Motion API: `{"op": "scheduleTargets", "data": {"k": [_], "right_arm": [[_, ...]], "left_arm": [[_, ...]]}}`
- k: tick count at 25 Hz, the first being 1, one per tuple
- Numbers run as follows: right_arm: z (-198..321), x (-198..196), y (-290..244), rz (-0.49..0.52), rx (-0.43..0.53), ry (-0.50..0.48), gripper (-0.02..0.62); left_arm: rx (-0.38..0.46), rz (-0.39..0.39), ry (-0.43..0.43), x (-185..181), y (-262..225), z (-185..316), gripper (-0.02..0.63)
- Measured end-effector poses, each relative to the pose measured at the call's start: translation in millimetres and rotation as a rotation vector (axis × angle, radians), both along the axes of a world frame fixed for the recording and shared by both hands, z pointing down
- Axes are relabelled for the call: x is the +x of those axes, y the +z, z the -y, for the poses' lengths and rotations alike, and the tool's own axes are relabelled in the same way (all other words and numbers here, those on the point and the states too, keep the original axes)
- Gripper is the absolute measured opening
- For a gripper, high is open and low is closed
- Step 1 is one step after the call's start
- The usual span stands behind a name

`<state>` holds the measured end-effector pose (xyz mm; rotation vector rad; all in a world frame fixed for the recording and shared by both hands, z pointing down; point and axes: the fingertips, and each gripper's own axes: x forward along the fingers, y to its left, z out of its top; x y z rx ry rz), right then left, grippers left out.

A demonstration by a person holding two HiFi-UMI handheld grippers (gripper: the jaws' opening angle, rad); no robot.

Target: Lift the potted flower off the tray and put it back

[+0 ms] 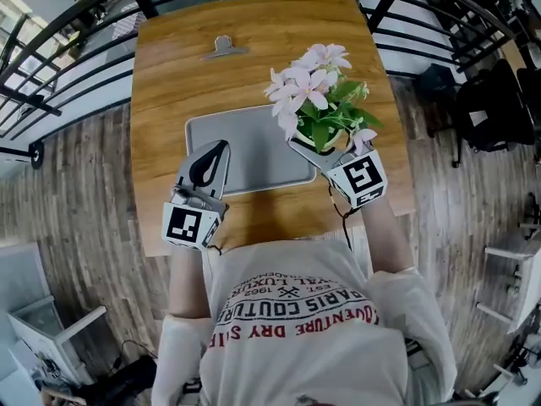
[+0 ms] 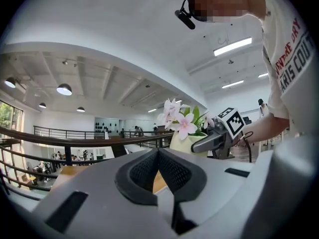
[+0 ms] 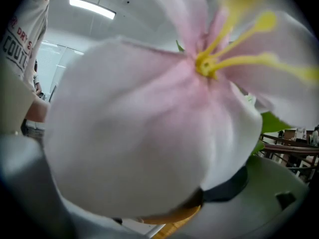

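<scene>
The potted flower (image 1: 314, 91), pink blossoms and green leaves in a cream pot (image 1: 323, 145), hangs in the air over the right edge of the grey tray (image 1: 254, 146). My right gripper (image 1: 319, 153) is shut on the pot's side. In the left gripper view the pot (image 2: 183, 142) and the right gripper (image 2: 212, 141) show above table height. A pink petal (image 3: 149, 123) fills most of the right gripper view and hides those jaws. My left gripper (image 1: 221, 147) rests over the tray's left front part, tips together, holding nothing.
The tray lies in the middle of a small wooden table (image 1: 169, 74). A metal clip (image 1: 224, 47) sits near the table's far edge. A black railing (image 1: 68, 32) curves behind the table, and dark chairs (image 1: 486, 100) stand to the right.
</scene>
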<state>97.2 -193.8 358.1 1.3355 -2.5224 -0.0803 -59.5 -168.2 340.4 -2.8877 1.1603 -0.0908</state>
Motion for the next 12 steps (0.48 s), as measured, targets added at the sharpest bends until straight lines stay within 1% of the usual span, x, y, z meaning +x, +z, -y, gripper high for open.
{"op": "scheduleTargets", "data": {"k": [2,5,8,12], "right_arm": [[-2.4,10.8,-11.9,-0.007,0.019,0.037,0.508],[-5.2,49.5,-35.7,-0.004,0.050,0.089,0.508],[-9.1,74.2,-47.2,0.007,0.062,0.124,0.508],[-12.2,81.4,-52.3,0.028,0.066,0.145,0.508]], "left_arm": [[0.027,-0.003,0.020,1.0,-8.7,-0.2,0.012],[0.052,0.007,0.015,24.3,-26.0,3.3,0.012],[0.030,-0.004,-0.038,32.2,-32.0,11.4,0.012],[-0.003,-0.035,-0.083,24.0,-36.3,18.0,0.012]]}}
